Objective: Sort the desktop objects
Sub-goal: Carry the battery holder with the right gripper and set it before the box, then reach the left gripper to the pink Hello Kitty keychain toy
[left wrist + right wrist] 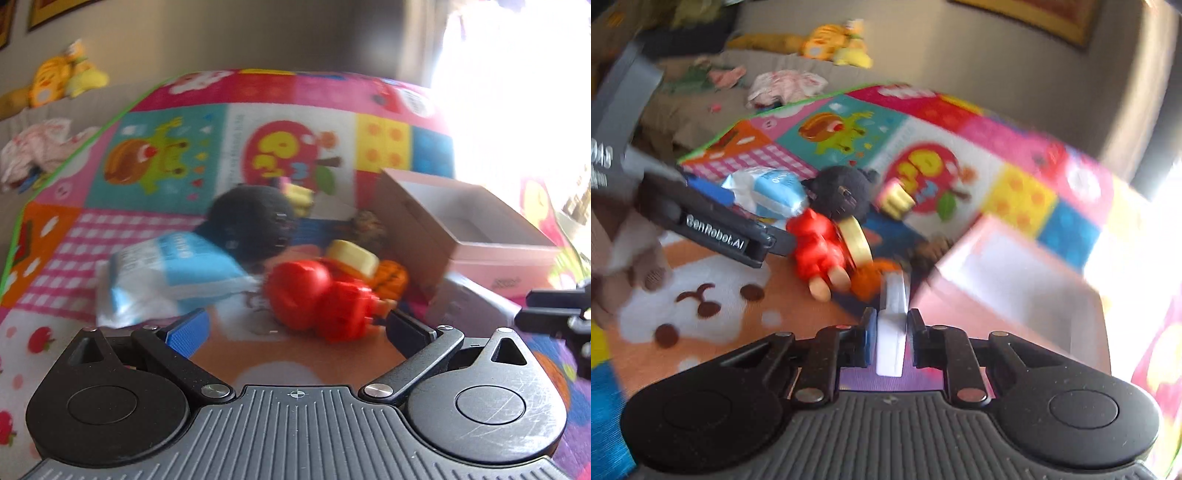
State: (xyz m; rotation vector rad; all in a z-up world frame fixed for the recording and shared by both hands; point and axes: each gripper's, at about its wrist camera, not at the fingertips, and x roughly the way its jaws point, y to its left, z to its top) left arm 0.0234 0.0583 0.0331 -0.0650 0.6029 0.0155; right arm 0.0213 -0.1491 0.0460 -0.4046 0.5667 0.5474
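A pile of small objects lies on a colourful play mat (155, 229). It holds a red toy figure (321, 295), a black plush (255, 221), a blue-and-white packet (166, 277), a yellow round piece (354, 254) and an orange item (393, 277). My left gripper (295, 328) is open just short of the red figure, with nothing between its fingers. My right gripper (892, 325) is shut on a flat white object (894, 295), held edge-up beside the open pink box (997, 280). In the right wrist view the red toy figure (820, 247) lies beside the left gripper (768, 240).
The pink box (461, 221) stands open to the right of the pile, its inside white. A yellow block (897, 199) lies behind the black plush (842, 192). Beyond the mat, a beige sofa carries plush toys (55, 79) and crumpled cloth (37, 151). Bright window glare washes out the right side.
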